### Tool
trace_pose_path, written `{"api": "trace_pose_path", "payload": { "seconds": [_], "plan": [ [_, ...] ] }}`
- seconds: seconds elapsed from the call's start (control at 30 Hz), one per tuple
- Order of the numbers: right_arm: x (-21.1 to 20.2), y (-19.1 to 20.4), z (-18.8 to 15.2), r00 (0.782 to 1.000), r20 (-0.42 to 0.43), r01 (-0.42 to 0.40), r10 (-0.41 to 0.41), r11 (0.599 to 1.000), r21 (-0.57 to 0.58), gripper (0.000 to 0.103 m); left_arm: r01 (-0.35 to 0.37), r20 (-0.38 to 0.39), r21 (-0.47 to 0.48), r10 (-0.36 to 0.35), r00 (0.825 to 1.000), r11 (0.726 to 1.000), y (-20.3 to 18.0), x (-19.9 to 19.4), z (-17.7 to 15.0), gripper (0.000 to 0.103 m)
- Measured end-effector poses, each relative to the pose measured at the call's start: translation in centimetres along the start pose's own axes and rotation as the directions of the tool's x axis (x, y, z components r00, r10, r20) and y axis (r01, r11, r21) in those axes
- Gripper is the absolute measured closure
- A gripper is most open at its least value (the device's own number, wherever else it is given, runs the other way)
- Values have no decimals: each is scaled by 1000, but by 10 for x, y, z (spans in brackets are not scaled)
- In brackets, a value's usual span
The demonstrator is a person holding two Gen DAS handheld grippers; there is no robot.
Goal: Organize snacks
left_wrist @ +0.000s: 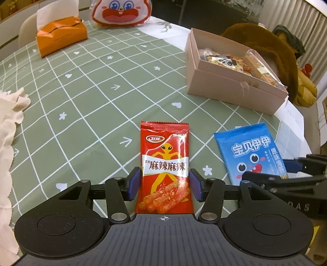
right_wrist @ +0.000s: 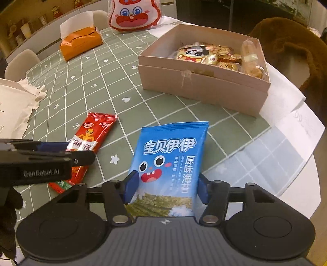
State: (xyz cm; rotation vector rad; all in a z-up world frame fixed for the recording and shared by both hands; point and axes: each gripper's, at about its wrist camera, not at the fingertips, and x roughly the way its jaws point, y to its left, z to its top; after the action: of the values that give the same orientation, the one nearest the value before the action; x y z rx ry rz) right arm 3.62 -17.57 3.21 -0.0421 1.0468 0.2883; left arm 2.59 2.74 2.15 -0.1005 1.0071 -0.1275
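A red spicy-stick packet [left_wrist: 165,163] lies on the green checked tablecloth between the blue pads of my left gripper [left_wrist: 165,184], which touch its two sides. A blue seaweed packet [right_wrist: 169,165] sits between the pads of my right gripper [right_wrist: 166,189], which press its sides. The blue packet also shows in the left wrist view [left_wrist: 251,151], and the red packet in the right wrist view [right_wrist: 92,137]. A pink cardboard box [right_wrist: 196,83] holding several wrapped snacks stands beyond both, to the right.
An orange tissue box [left_wrist: 61,37] and a cartoon squirrel bag [left_wrist: 120,12] stand at the far side. A white cloth [left_wrist: 8,126] lies at the left edge. A brown plush toy [left_wrist: 276,53] sits behind the box. White paper [right_wrist: 290,131] lies near the table's right edge.
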Motion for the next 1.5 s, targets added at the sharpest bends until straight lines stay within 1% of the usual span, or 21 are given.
{"api": "trace_pose_path", "payload": {
  "seconds": [0.03,0.1,0.13,0.17,0.3,0.33,0.37,0.4,0.43,0.5,0.6,0.7,0.77,0.87,1.0,1.13,1.27,1.4,1.5],
  "plan": [
    [1,-1,1,1000,-6,-1,1,1000,-1,44,-3,4,1,3,1000,1000,-1,0,-1,47],
    [1,-1,1,1000,-9,15,-15,1000,0,36,-6,8,1,6,1000,1000,-1,-1,-2,47],
    [2,-1,0,999,-11,31,-31,1000,3,27,-7,9,1,7,1000,1000,-2,-1,-2,46],
    [3,-2,0,999,-14,38,-38,999,5,22,-7,9,1,7,1000,1000,-1,-1,-2,46],
    [5,-4,-5,1000,-19,25,-24,998,53,19,-18,-1,14,18,1000,1000,-4,0,-1,45],
    [6,-3,-5,1000,-20,21,-20,998,61,17,-24,-6,22,24,1000,999,-6,0,0,43],
    [7,-1,-6,1000,-20,20,-18,998,62,13,-29,-10,30,29,1000,999,-8,1,0,44],
    [8,2,-7,1000,-21,23,-22,998,52,12,-38,-11,40,39,999,998,-9,1,0,46],
    [9,5,-8,999,-15,34,-33,998,45,12,-46,-9,46,47,999,998,-10,1,-1,47],
    [9,5,-9,999,4,36,-36,999,38,12,-41,-5,41,41,999,998,-9,1,-2,46],
    [10,4,-8,1000,8,30,-30,1000,10,12,-36,-2,30,36,999,999,-8,1,-2,44],
    [7,8,-12,999,8,38,-37,998,-58,21,-34,1,9,34,999,999,-6,0,-1,46],
    [3,10,-15,1000,13,28,-27,994,-104,34,-35,1,-14,35,999,999,-5,-2,-2,48],
    [2,9,-16,1000,13,19,-17,993,-113,35,-26,11,-25,27,1000,999,-2,-3,-4,50],
    [0,2,-18,1000,24,-5,7,996,-84,33,-21,17,-16,21,1000,1000,-2,-4,-6,50],
    [-3,-3,-25,1000,24,-11,13,998,-58,19,-27,19,3,27,999,1000,-5,-4,-7,48],
    [-3,5,-31,999,30,30,-27,996,-87,16,-31,7,41,31,999,999,-9,-3,-7,45],
    [-3,12,-31,997,30,79,-75,989,-123,16,-29,-7,30,29,1000,999,-8,-3,-6,45],
    [-9,14,-32,991,76,123,-112,979,-162,16,-31,-14,29,31,999,999,-8,-2,-4,44]
  ]
}}
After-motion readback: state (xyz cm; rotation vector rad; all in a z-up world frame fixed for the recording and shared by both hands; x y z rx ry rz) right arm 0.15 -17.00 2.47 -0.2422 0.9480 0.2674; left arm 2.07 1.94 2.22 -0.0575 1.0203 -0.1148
